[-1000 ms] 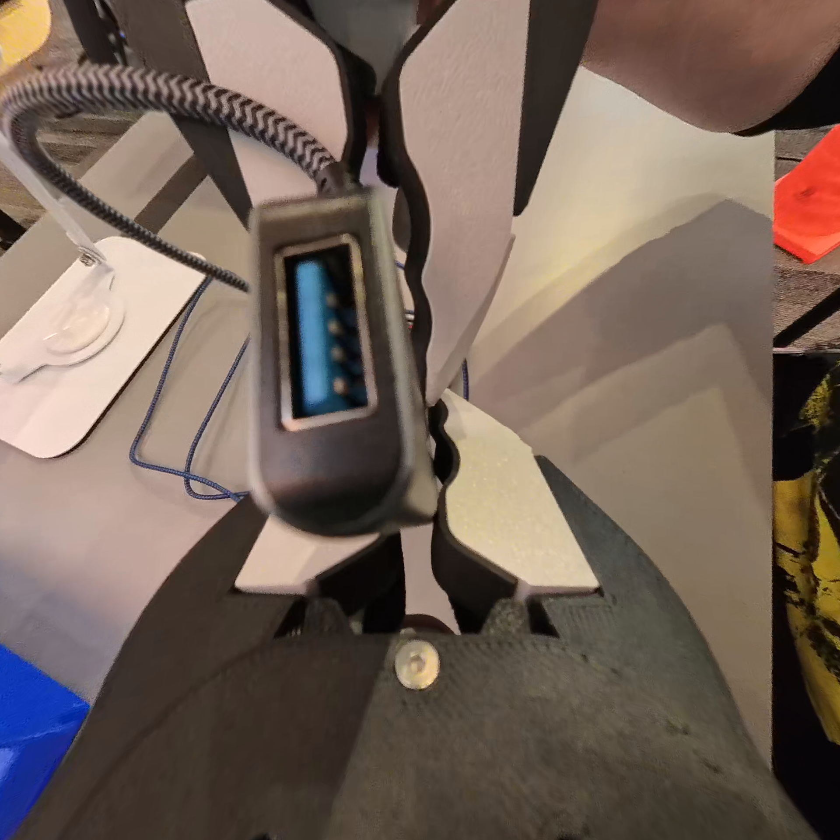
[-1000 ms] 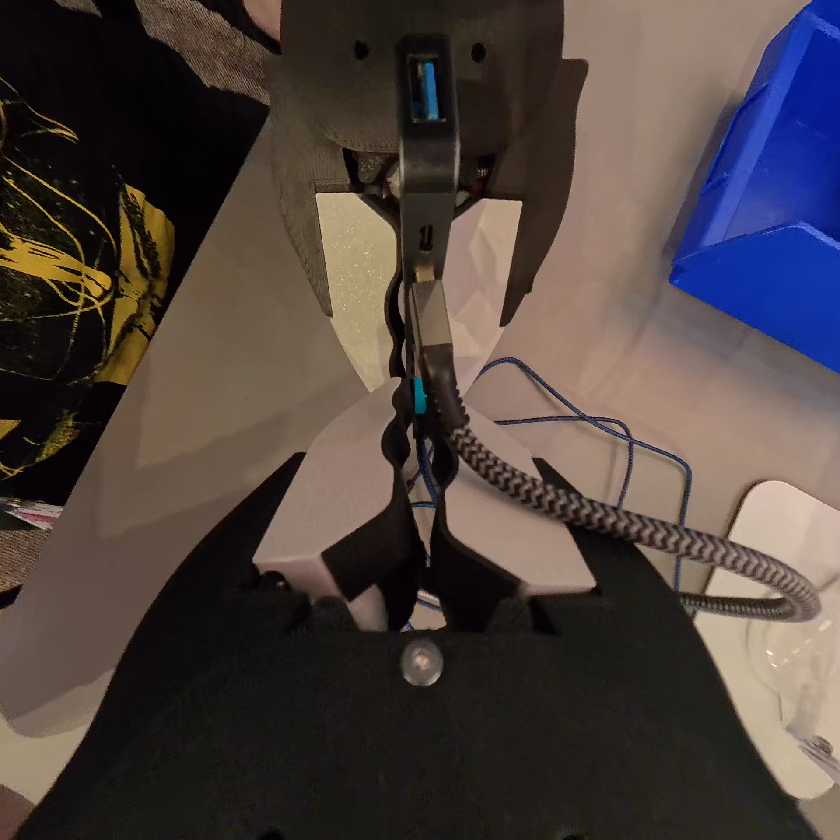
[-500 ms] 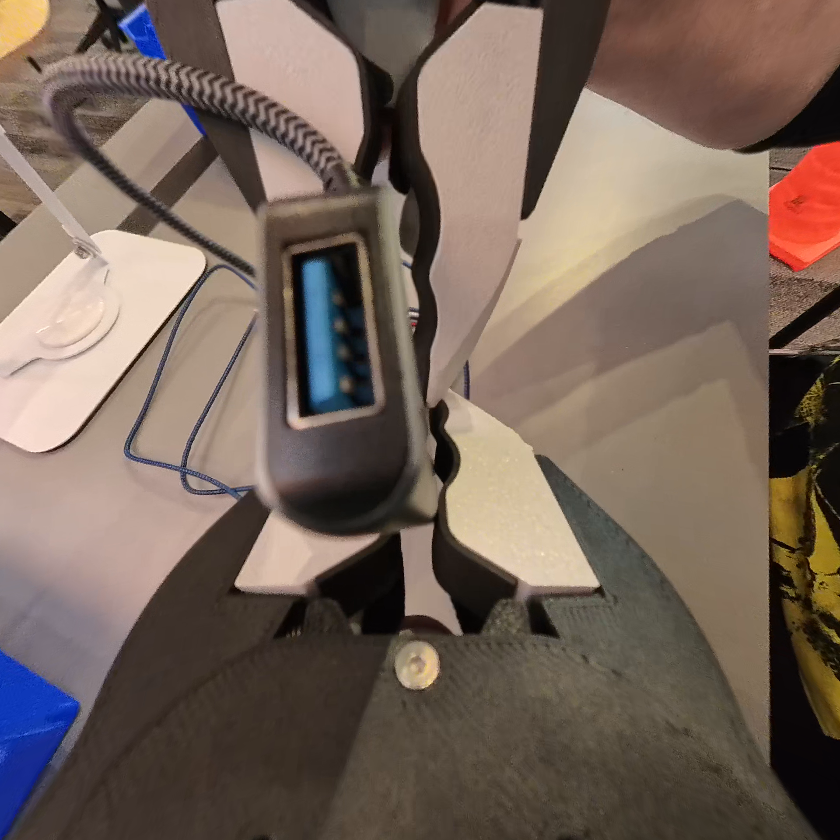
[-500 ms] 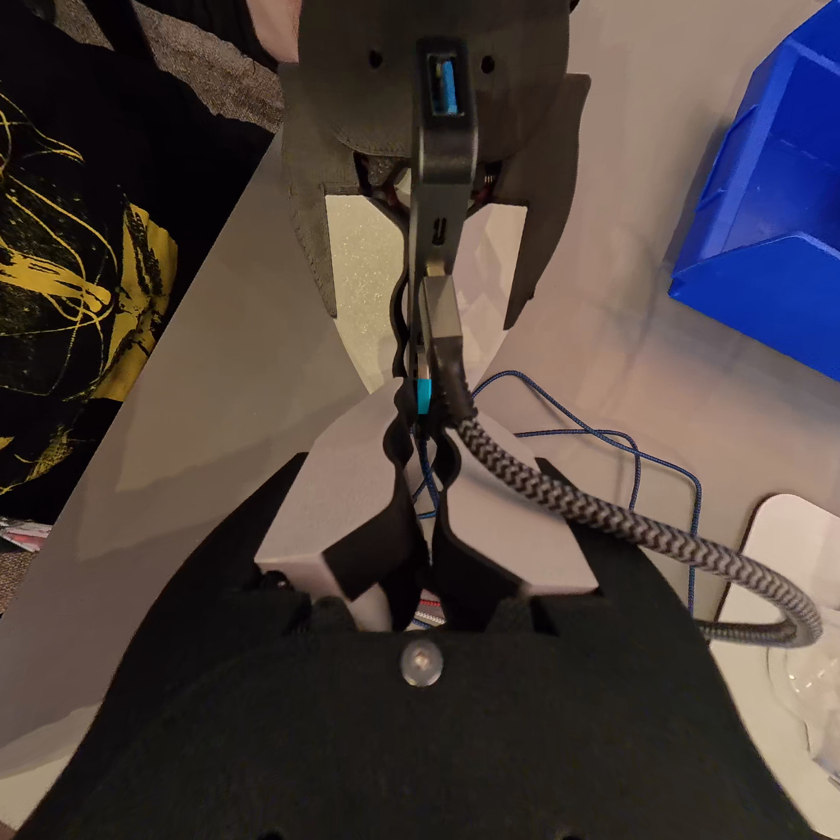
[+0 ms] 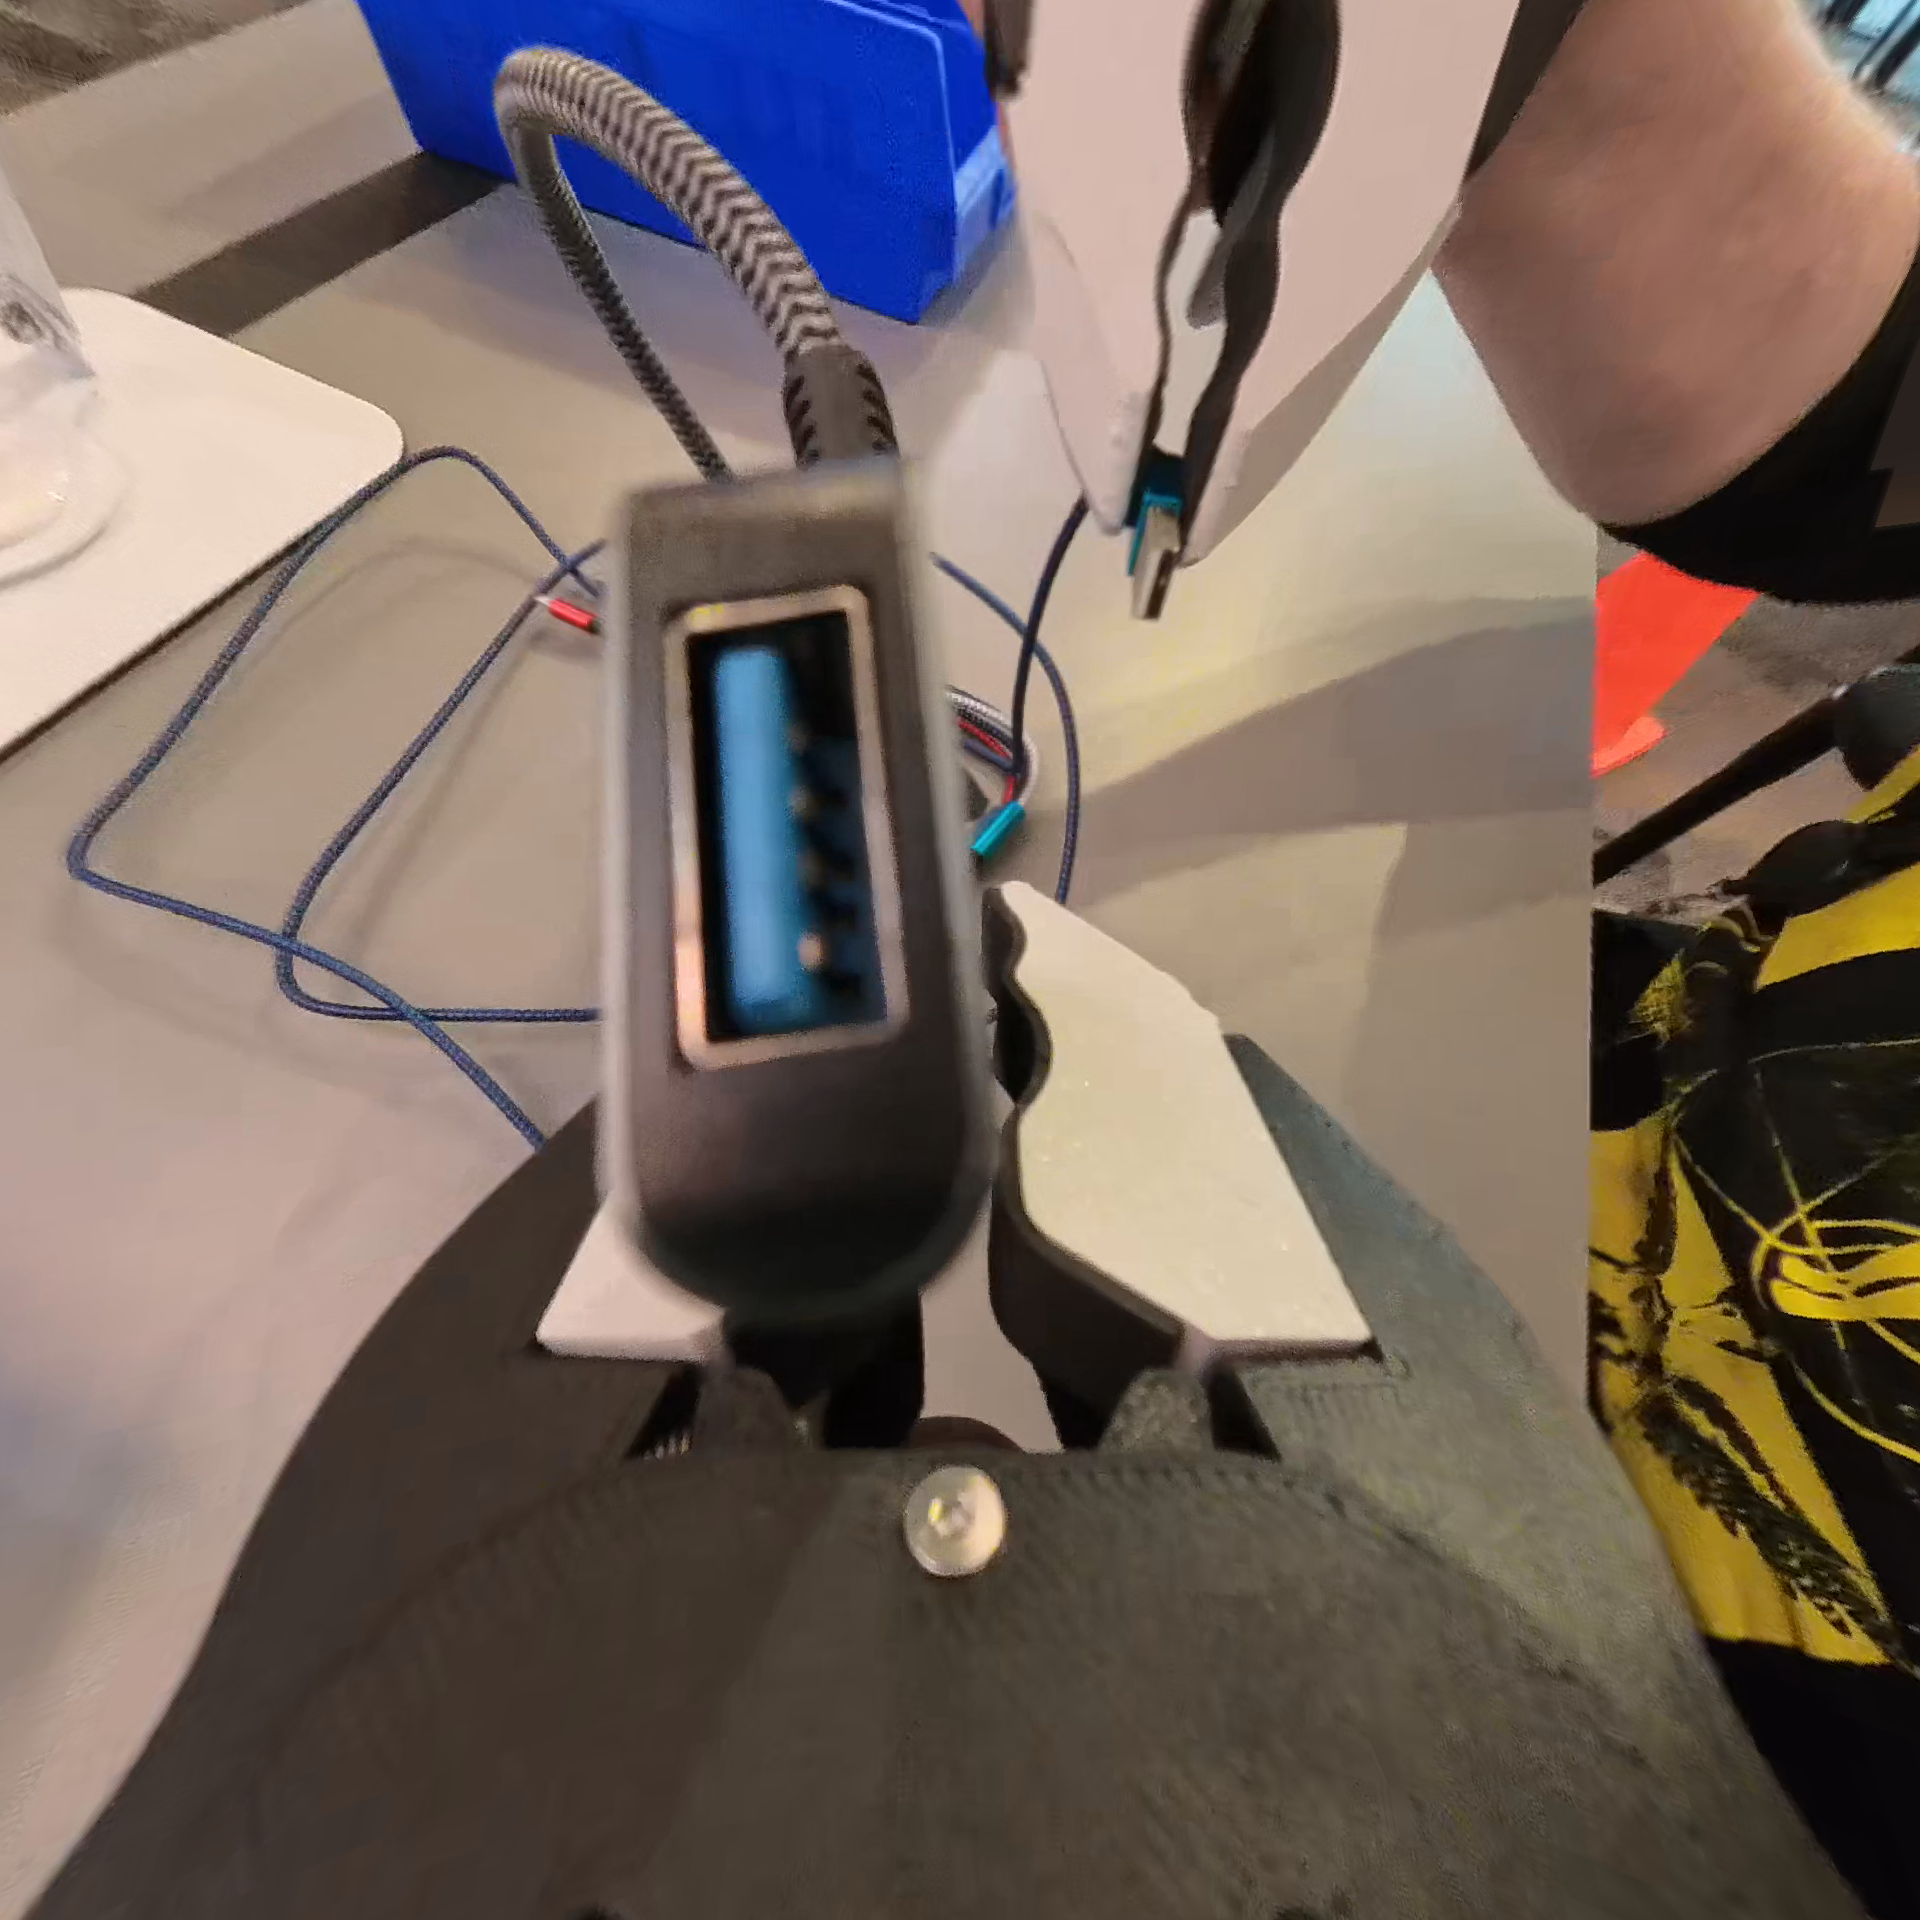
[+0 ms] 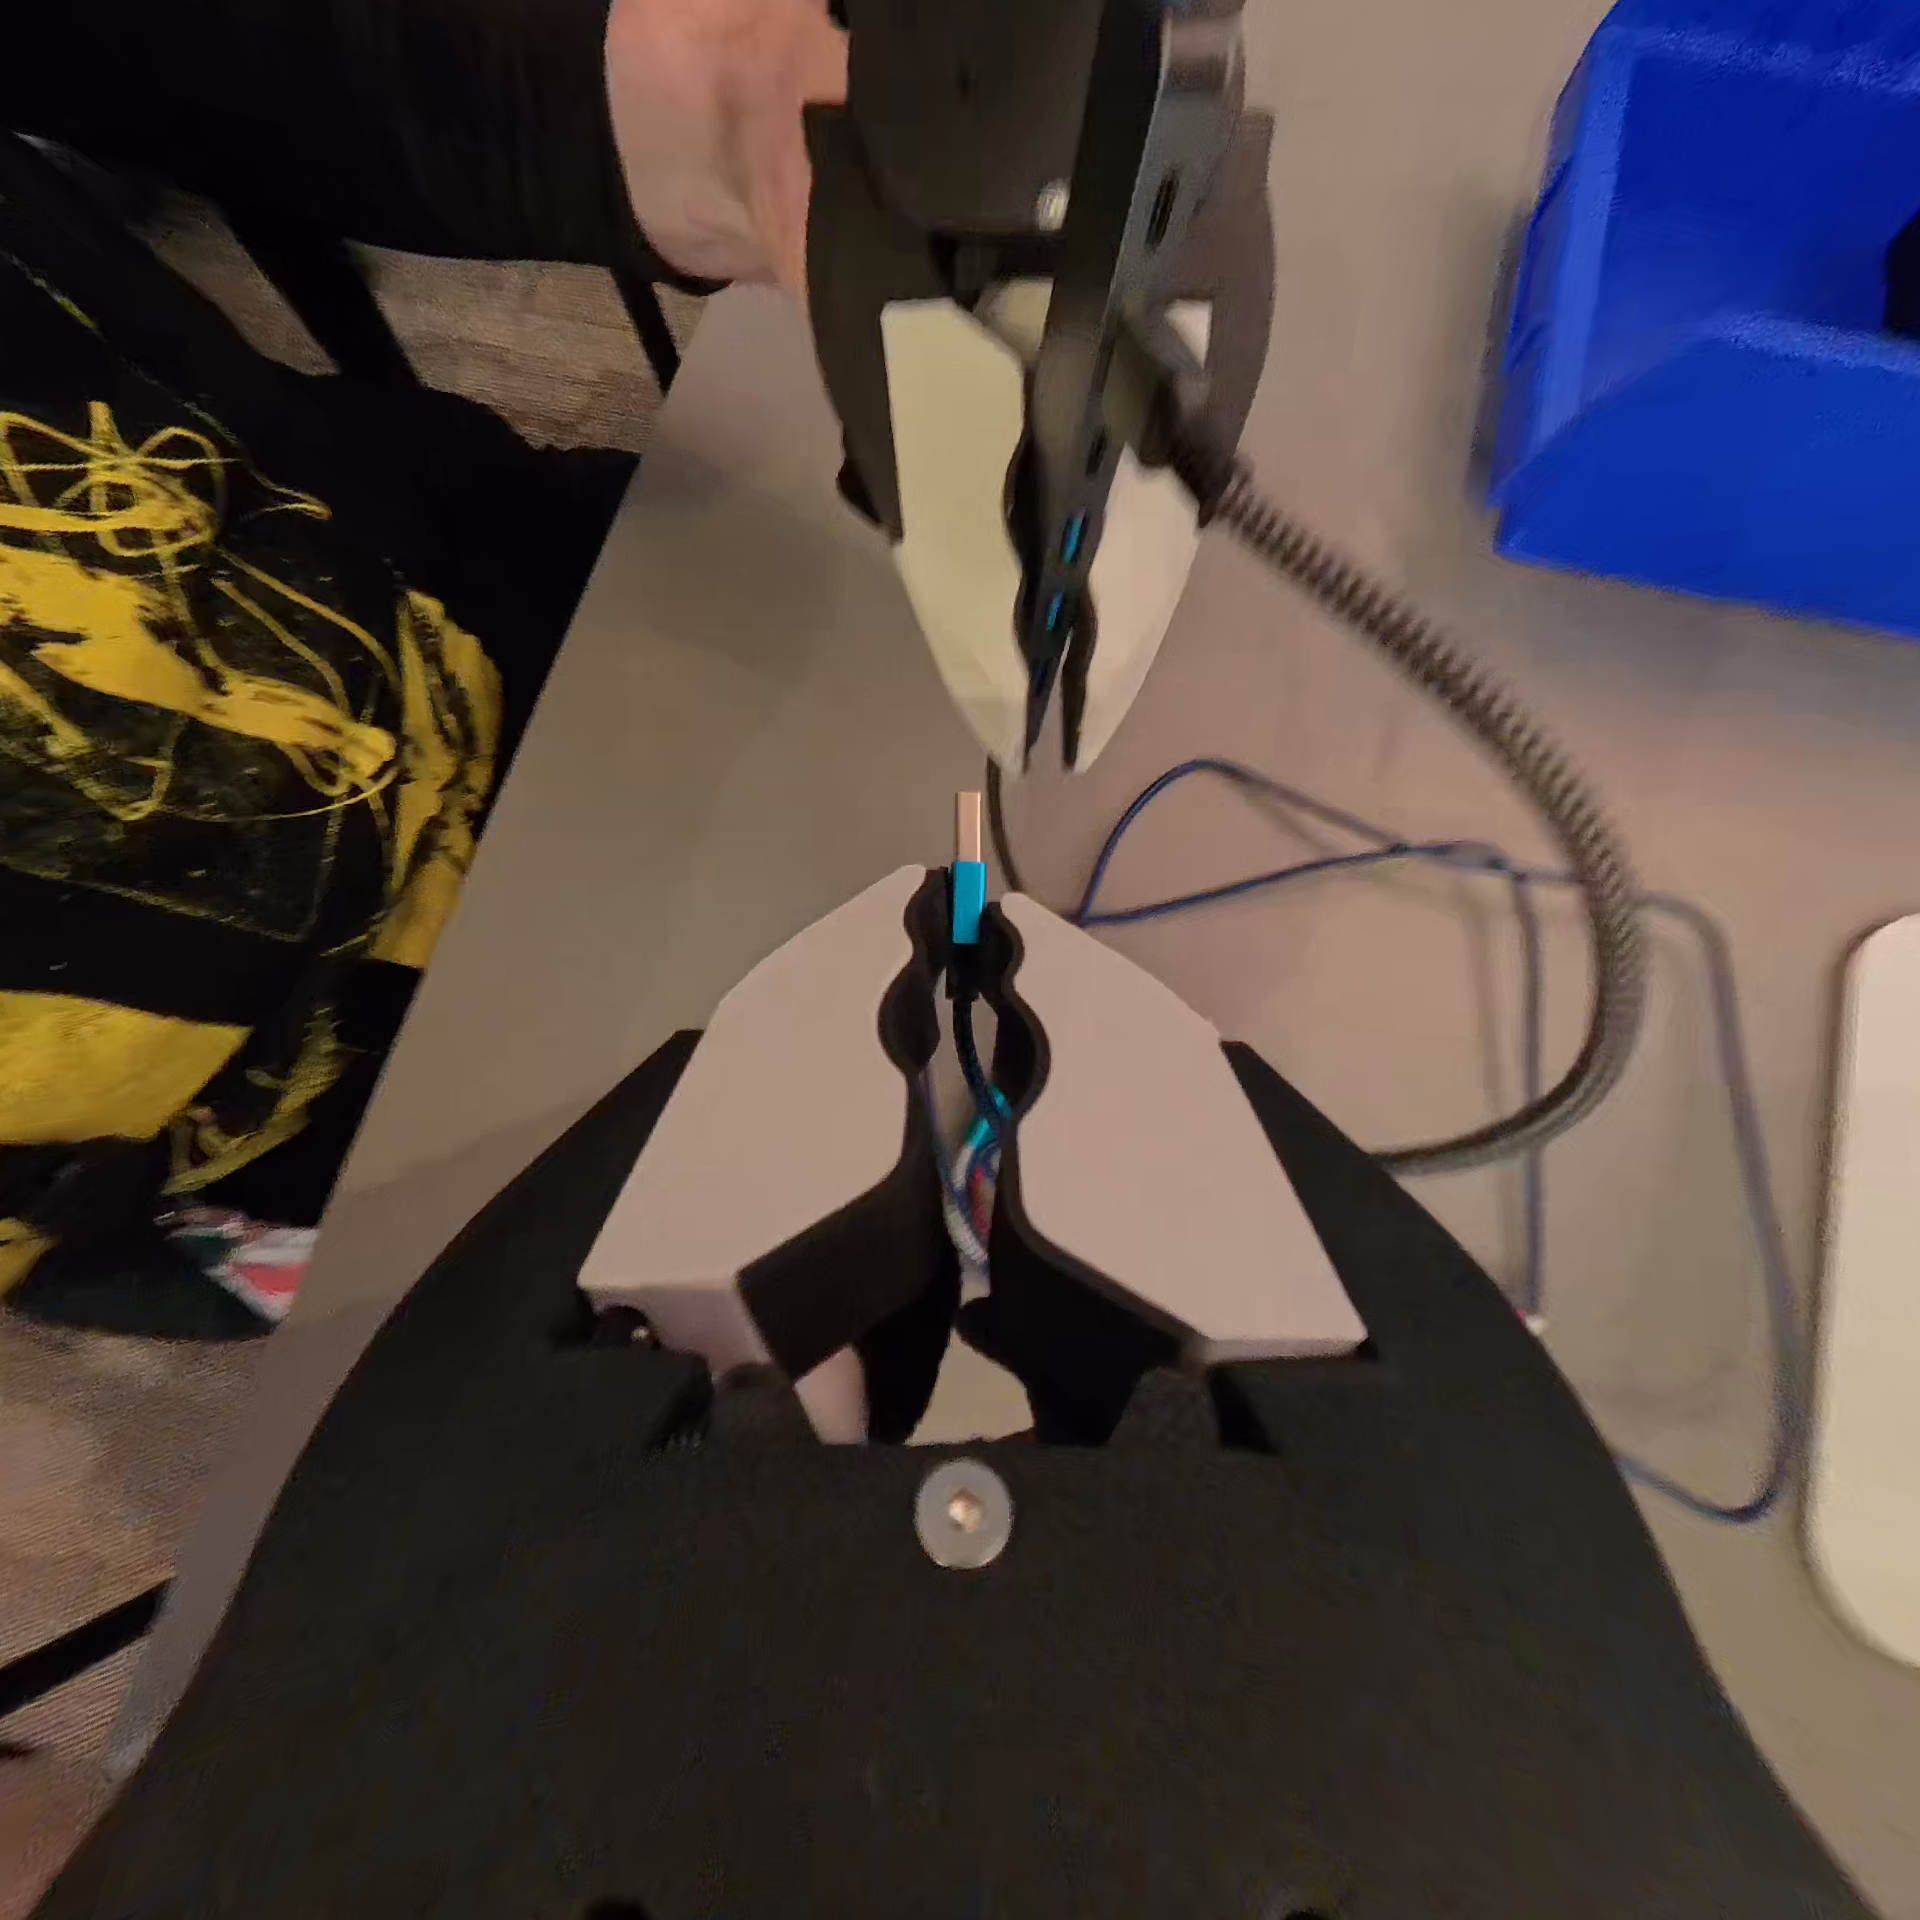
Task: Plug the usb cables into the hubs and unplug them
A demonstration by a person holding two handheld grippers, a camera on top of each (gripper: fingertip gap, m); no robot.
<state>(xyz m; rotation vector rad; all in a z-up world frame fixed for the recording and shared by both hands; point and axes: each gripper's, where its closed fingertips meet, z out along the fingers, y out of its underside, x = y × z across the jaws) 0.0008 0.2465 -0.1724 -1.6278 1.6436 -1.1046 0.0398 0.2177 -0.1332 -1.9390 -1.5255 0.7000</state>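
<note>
Dark grey matt metal-look hub (image 5: 790, 894), thick black-and-white braided cloth cable (image 5: 665, 218); thin blue braided cable (image 5: 343, 727); teal glossy plug with bare metal tip (image 6: 968, 862); smooth matt grey desk (image 5: 1299, 790); rough black printed-plastic tongs (image 6: 966, 914).

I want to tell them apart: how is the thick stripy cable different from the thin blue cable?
The stripy cable is thick, black and grey; the blue cable is thin. The stripy cable ends in the grey hub; the blue cable ends in a turquoise plug. Both are braided.
</note>
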